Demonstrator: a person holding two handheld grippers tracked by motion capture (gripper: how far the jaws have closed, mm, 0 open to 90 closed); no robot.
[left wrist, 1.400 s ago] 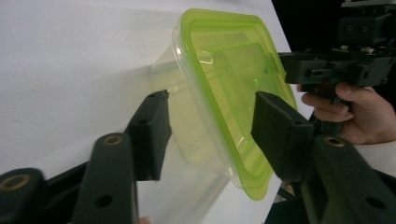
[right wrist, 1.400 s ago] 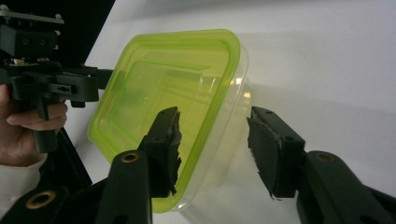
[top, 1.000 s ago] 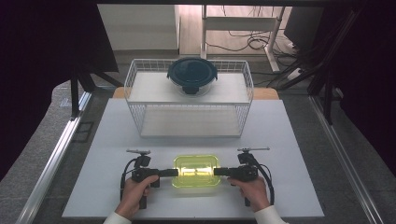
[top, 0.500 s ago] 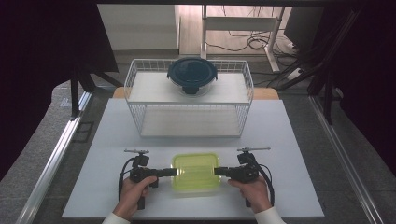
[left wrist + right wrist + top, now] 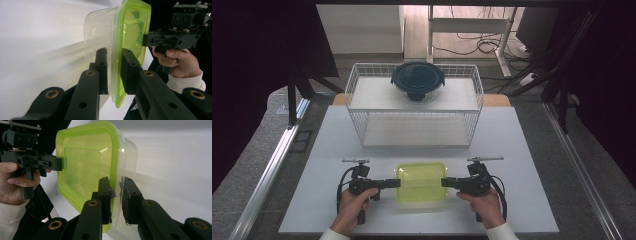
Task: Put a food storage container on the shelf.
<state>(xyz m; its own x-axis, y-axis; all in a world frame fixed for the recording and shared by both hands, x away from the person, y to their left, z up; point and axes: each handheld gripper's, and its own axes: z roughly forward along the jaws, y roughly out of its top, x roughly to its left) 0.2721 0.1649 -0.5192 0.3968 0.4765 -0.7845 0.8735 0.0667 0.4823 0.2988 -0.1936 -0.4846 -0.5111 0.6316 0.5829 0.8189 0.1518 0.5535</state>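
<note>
Box (image 5: 420, 182) sits on the white table (image 5: 532, 150), near edge, dead centre between both hands. Left gripper (image 5: 396, 183) bites its left rim, right gripper (image 5: 445, 182) its right rim; jaws level, pointing inward at each other. Both have just been closing, and the rim is between the pads on each side. In the left gripper view the lime lid edge (image 5: 115, 62) is pinched between the two black jaws; the right gripper view shows the same on the opposite edge (image 5: 115, 182).

Box lies long axis left-to-right, in line with both grippers. Neither hand is nearer; grip looks symmetric.

Wire basket (image 5: 414, 107) stands straight beyond, well apart, a dark round lidded bowl (image 5: 417, 81) in it.

Materials: box body clear, cloudy plastic, rounded corners; lid translucent lime, glossy, stepped recess. Basket thin white wire. Table matte.
</note>
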